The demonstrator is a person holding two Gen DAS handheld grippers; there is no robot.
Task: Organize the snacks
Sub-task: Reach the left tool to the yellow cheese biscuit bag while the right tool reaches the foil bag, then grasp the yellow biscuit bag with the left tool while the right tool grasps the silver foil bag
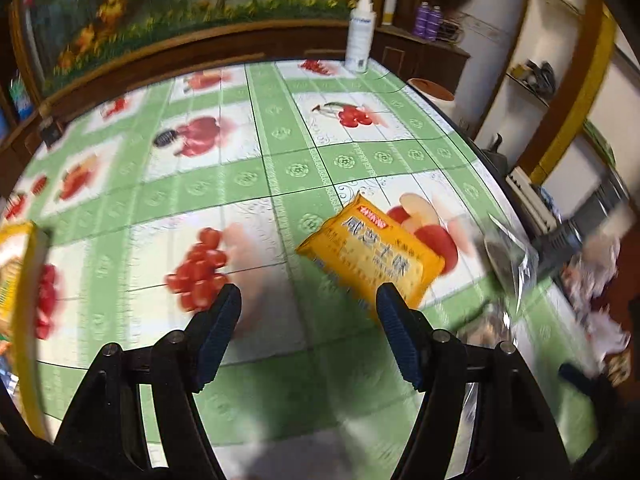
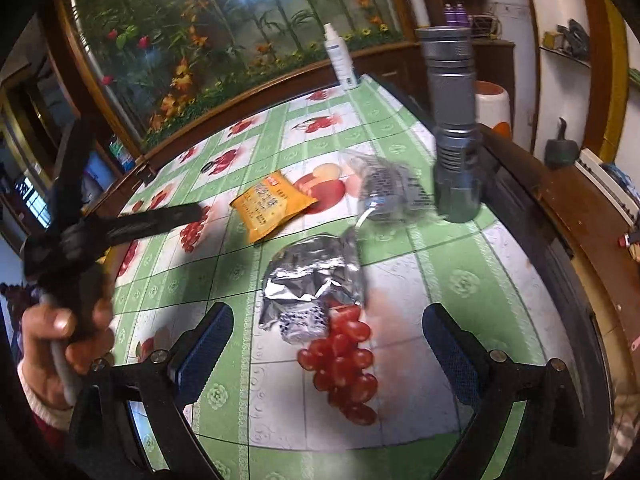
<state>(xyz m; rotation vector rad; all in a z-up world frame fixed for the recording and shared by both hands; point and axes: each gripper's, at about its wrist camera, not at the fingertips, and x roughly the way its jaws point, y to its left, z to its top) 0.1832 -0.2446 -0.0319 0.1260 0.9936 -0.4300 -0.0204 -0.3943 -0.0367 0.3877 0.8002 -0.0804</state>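
An orange snack packet [image 1: 372,252] lies on the green fruit-print tablecloth, just ahead of my open, empty left gripper [image 1: 308,304], near its right finger. The packet also shows in the right wrist view [image 2: 270,206]. A crumpled silver foil packet [image 2: 312,292] lies between and just ahead of the fingers of my open, empty right gripper [image 2: 328,324]. A clear bag with dark contents [image 2: 384,188] lies farther back; it also shows in the left wrist view [image 1: 508,256]. The left gripper [image 2: 120,220], held by a hand, appears at the left of the right wrist view.
A grey flashlight [image 2: 454,120] stands on the table's right edge. A white spray bottle [image 1: 360,32] stands at the far edge. A yellow box [image 1: 16,280] sits at the left edge. The table's right rim [image 2: 568,264] drops off to wooden furniture.
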